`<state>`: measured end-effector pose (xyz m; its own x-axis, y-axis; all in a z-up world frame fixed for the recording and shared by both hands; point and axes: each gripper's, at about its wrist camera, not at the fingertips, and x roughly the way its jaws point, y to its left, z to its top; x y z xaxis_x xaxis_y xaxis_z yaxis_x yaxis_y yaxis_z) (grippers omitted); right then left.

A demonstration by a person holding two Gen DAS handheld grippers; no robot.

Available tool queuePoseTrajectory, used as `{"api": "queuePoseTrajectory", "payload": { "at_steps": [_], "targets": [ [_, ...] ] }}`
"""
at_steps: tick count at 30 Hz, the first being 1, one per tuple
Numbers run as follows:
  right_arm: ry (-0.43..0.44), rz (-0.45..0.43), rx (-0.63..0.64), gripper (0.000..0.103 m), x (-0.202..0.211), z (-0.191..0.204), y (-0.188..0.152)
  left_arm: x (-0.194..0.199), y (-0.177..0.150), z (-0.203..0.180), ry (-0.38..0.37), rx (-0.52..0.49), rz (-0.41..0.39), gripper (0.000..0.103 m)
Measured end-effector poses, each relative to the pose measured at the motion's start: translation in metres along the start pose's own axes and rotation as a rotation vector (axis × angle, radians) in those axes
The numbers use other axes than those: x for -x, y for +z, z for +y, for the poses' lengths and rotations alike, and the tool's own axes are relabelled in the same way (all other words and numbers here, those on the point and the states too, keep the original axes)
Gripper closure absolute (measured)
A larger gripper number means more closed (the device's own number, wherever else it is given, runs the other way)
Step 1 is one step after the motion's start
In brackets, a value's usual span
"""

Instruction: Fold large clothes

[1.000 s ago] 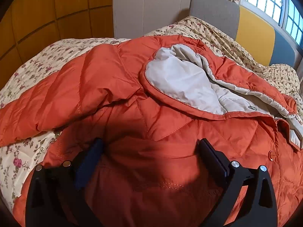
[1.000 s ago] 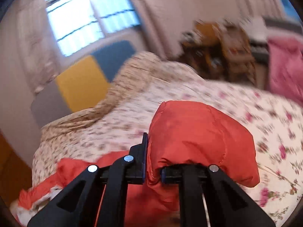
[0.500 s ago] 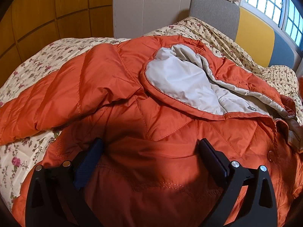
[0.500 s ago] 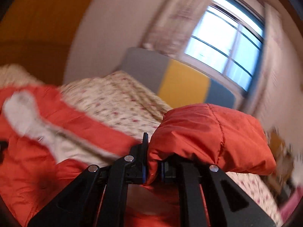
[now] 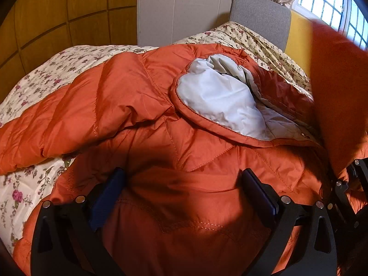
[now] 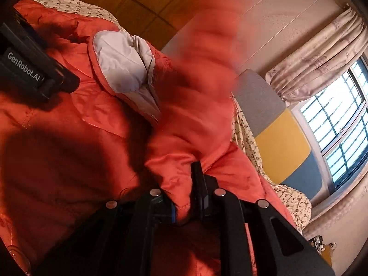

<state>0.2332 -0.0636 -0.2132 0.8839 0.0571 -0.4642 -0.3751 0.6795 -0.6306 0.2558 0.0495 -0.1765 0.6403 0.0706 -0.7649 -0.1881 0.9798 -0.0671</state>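
An orange puffer jacket (image 5: 184, 138) with a pale grey hood lining (image 5: 218, 99) lies spread on the bed. My left gripper (image 5: 181, 174) hovers open just above its body, with nothing between the fingers. One sleeve (image 5: 69, 119) stretches out to the left. In the right wrist view my right gripper (image 6: 186, 197) pinches the end of the other sleeve (image 6: 202, 105), which hangs blurred over the jacket (image 6: 69, 138). Its jaws are opening, with the fabric still between the pads. That sleeve (image 5: 338, 87) and the right gripper (image 5: 345, 184) show at the right edge of the left wrist view.
The bed's floral sheet (image 5: 46, 80) shows to the left of and behind the jacket. A padded headboard in grey, yellow and blue (image 6: 283, 147) stands behind, with a window (image 6: 338, 126) and curtain (image 6: 317, 53) above. A wooden wall (image 5: 57, 11) lines the far left.
My right gripper has swung over the jacket body with the sleeve and rolled, and the sleeve now enters the left wrist view. The left gripper has not moved.
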Motion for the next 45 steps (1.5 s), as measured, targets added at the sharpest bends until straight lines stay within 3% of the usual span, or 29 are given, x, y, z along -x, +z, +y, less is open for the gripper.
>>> {"api": "queuePoseTrajectory", "payload": {
  "at_steps": [3, 9, 12, 15, 19, 22, 23, 25, 27, 30, 32, 35, 39, 45],
  "targets": [
    [0.029, 0.006, -0.020, 0.087, 0.005, -0.005, -0.004, 0.000, 0.000, 0.000, -0.001, 0.001, 0.000, 0.003],
    [0.147, -0.032, -0.226, 0.062, 0.040, -0.059, -0.018, 0.005, 0.001, 0.002, -0.019, 0.015, -0.007, 0.003],
    [0.173, -0.073, -0.328, 0.056, 0.070, -0.087, -0.028, 0.028, 0.003, 0.007, -0.112, 0.077, -0.066, 0.003],
    [0.188, -0.113, -0.528, 0.055, 0.099, -0.125, -0.044, 0.056, 0.003, 0.005, -0.172, 0.117, -0.158, 0.003],
    [0.172, -0.122, -0.968, 0.055, 0.104, -0.200, -0.089, 0.070, 0.013, -0.014, -0.237, 0.103, -0.194, 0.003],
    [-0.028, 0.029, -1.124, 0.059, 0.089, -0.233, -0.118, 0.051, 0.027, -0.036, -0.270, 0.065, -0.129, 0.003],
    [-0.055, 0.083, -1.176, 0.063, 0.081, -0.240, -0.130, 0.044, 0.029, -0.039, -0.271, 0.064, -0.115, 0.004],
    [-0.031, 0.154, -1.260, 0.067, 0.064, -0.246, -0.147, 0.025, 0.036, -0.047, -0.308, 0.076, -0.072, 0.022],
    [-0.024, 0.158, -1.251, 0.070, 0.059, -0.246, -0.149, 0.010, 0.039, -0.055, -0.313, 0.071, -0.010, 0.063],
    [-0.019, 0.131, -1.119, 0.070, 0.052, -0.243, -0.124, 0.007, 0.042, -0.061, -0.310, 0.031, -0.023, 0.087],
    [0.005, 0.142, -1.092, 0.070, 0.044, -0.233, -0.117, 0.012, 0.044, -0.061, -0.297, 0.009, -0.058, 0.092],
    [0.033, 0.181, -1.059, 0.069, 0.031, -0.215, -0.112, 0.014, 0.050, -0.045, -0.269, 0.054, -0.096, 0.092],
    [0.022, 0.258, -1.032, 0.067, 0.011, -0.183, -0.125, -0.003, 0.043, -0.045, -0.225, -0.010, -0.066, 0.092],
    [0.052, 0.304, -1.063, 0.065, -0.003, -0.179, -0.139, -0.022, 0.038, -0.044, -0.248, -0.015, 0.004, 0.089]
  ]
}}
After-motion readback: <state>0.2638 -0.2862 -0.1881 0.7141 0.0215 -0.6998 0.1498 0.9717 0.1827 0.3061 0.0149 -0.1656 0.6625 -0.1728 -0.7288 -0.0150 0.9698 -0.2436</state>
